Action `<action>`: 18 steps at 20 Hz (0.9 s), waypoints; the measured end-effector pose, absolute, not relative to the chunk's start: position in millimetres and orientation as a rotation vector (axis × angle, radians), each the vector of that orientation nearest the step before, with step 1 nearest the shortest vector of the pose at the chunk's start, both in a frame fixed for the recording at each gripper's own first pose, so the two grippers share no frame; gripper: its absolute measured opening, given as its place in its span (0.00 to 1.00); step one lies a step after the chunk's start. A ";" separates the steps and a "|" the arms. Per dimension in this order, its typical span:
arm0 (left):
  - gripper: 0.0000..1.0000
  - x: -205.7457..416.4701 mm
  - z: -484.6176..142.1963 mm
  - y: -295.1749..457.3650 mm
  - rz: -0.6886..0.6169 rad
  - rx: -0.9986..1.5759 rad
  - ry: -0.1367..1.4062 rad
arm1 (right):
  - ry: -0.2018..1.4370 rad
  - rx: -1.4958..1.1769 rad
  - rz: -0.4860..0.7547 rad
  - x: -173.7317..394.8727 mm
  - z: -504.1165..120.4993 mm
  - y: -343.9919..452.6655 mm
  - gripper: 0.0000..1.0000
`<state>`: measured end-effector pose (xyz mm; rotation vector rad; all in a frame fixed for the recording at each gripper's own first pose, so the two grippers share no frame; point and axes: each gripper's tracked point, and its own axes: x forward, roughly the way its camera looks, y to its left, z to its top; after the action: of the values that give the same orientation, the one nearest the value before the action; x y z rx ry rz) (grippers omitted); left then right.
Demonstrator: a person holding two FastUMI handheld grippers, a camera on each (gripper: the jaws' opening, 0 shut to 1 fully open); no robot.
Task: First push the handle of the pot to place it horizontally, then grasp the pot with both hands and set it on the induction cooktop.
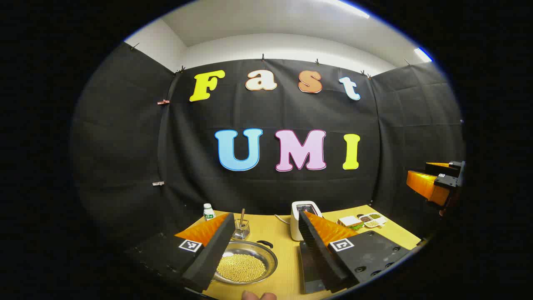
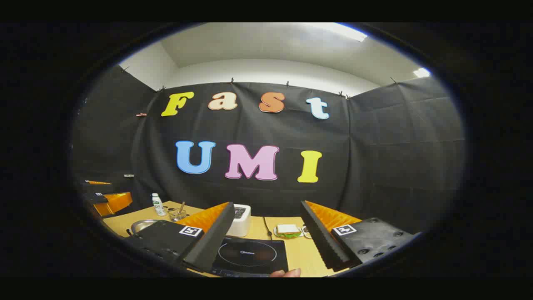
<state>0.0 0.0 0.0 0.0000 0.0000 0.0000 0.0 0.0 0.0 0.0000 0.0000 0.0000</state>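
**Hovering over the pot, both grippers spread**

My left gripper (image 1: 265, 215) hangs with jaws wide apart and nothing between them, the pot (image 1: 245, 263) just below and ahead near the table's (image 1: 284, 254) front edge, on my left side. Its dark handle (image 1: 265, 243) sits at the far rim; which way it runs I cannot tell. The left gripper looks nearer for the push. My right gripper (image 2: 266, 204), likewise released and empty, faces the cooktop (image 2: 250, 254). The right gripper view catches just the pot's rim at the table's left edge; the left gripper view shows its grainy contents.
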 end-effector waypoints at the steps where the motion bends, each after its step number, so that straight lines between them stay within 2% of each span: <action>1: 0.95 0.2 0.5 3.4 0.006 0.000 -0.002 | 0.004 0.006 0.001 0.7 -1.6 1.2 0.98; 18: 0.96 -4.4 4.4 4.4 0.000 0.022 -0.023 | 0.001 0.002 0.027 -3.4 -2.0 12.8 0.98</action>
<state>-4.4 4.4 4.4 0.0220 -0.0230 0.0005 -3.4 12.8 -2.0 0.0021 0.0007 0.0274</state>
